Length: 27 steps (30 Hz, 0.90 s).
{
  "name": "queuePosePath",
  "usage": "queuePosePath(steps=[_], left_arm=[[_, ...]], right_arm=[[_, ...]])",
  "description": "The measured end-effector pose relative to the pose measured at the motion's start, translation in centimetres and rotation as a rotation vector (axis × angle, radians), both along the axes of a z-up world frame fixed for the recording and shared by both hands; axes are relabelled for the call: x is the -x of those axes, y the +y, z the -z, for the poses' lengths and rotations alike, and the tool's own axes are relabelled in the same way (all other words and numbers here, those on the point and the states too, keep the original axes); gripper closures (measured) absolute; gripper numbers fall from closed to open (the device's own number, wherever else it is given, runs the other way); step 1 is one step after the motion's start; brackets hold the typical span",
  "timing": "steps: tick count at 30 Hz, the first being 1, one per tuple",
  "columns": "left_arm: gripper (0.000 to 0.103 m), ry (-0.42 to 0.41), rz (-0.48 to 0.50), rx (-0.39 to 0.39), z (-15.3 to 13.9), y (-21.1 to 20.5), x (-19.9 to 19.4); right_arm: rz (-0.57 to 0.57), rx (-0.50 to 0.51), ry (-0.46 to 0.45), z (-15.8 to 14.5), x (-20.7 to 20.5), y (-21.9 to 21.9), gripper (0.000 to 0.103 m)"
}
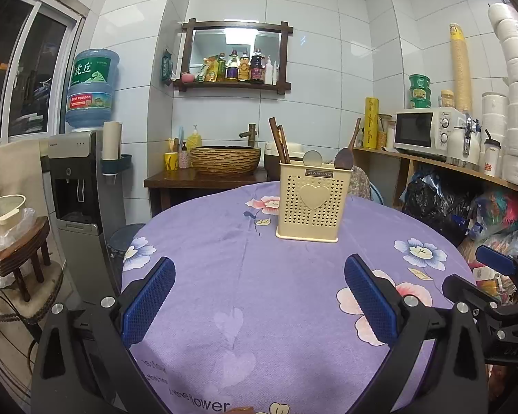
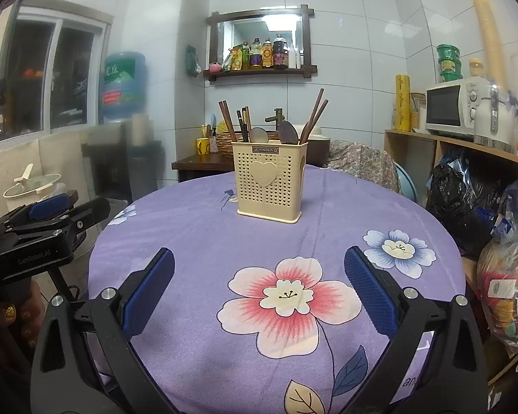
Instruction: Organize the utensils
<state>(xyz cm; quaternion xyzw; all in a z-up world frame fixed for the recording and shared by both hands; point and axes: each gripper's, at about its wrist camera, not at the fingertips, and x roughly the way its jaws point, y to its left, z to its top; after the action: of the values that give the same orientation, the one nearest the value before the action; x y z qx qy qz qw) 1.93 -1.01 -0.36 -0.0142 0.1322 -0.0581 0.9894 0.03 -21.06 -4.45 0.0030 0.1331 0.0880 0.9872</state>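
The utensil holder (image 2: 270,184) is standing upright on the worktop (image 2: 197,234), ahead of the right tongs (image 2: 259,289) and well apart from them. Chopsticks (image 2: 315,114) and spoons (image 2: 288,132) are sitting in it. The left tongs (image 1: 259,296) are hovering over the worktop's near part, the holder lying ahead and slightly right. Behind the worktop a basin (image 1: 225,159) is resting on a side table; a microwave (image 1: 426,130) is sitting on a shelf to the right.

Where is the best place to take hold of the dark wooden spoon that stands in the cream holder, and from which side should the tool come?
Probably grip the wooden spoon by its bowl, coming from above. It stands bowl-up in the cream holder, so the handle is hidden inside. Chopsticks lean close on its right, so close the tool across the bowl's flat faces rather than its edges. Both tools are open and empty now.
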Motion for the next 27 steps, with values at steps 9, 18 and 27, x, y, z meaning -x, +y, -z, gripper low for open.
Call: queuePosePath(steps=[9, 18, 27], left_arm=[[0.005, 0.002, -0.002, -0.005, -0.06, -0.07, 0.0], [0.005, 0.0, -0.003, -0.006, -0.11, -0.05, -0.01], [0.005, 0.003, -0.002, -0.008, -0.06, -0.15, -0.02]], right_arm=[[-0.001, -0.002, 0.003, 0.03, 0.02, 0.02, 0.006], [-0.001, -0.002, 0.005, 0.08, 0.02, 0.05, 0.006], [-0.002, 0.0, 0.009, 0.29, 0.03, 0.11, 0.006]])
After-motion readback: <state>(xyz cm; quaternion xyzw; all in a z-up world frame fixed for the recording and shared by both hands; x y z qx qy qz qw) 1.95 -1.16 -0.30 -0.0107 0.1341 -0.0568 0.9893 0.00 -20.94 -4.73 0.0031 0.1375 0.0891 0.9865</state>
